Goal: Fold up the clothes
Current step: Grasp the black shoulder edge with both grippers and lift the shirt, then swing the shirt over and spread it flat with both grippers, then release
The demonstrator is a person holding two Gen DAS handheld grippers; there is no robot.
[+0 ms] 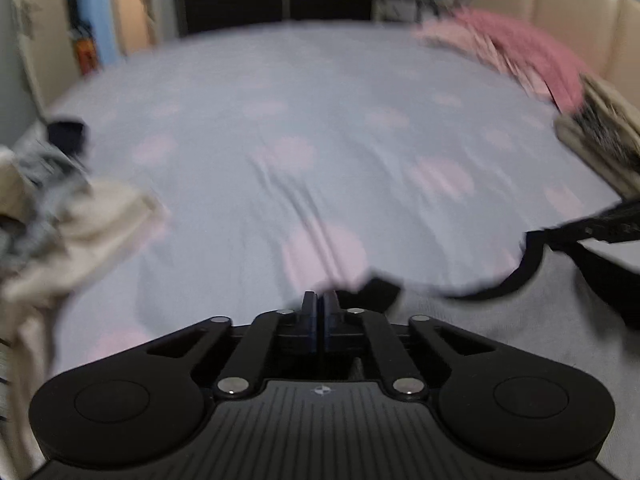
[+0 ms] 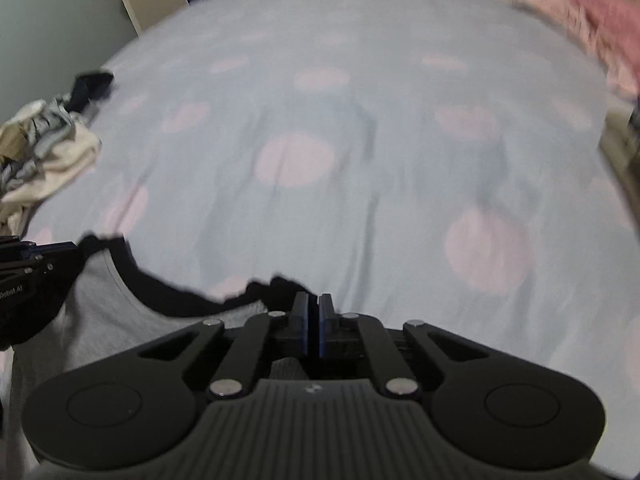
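Both my grippers, left (image 1: 320,300) and right (image 2: 314,302), look clamped on the grey shirt's (image 2: 100,320) black collar (image 2: 168,294), stretched between them; blurry.

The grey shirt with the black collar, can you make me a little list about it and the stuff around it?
shirt: grey shirt, black trim, held up over the bed
left claw: shut on the shirt's edge
right claw: shut on the shirt's edge
bed sheet: pale blue, pink dots
left side of bed: messy clothes pile
far right: pink clothes
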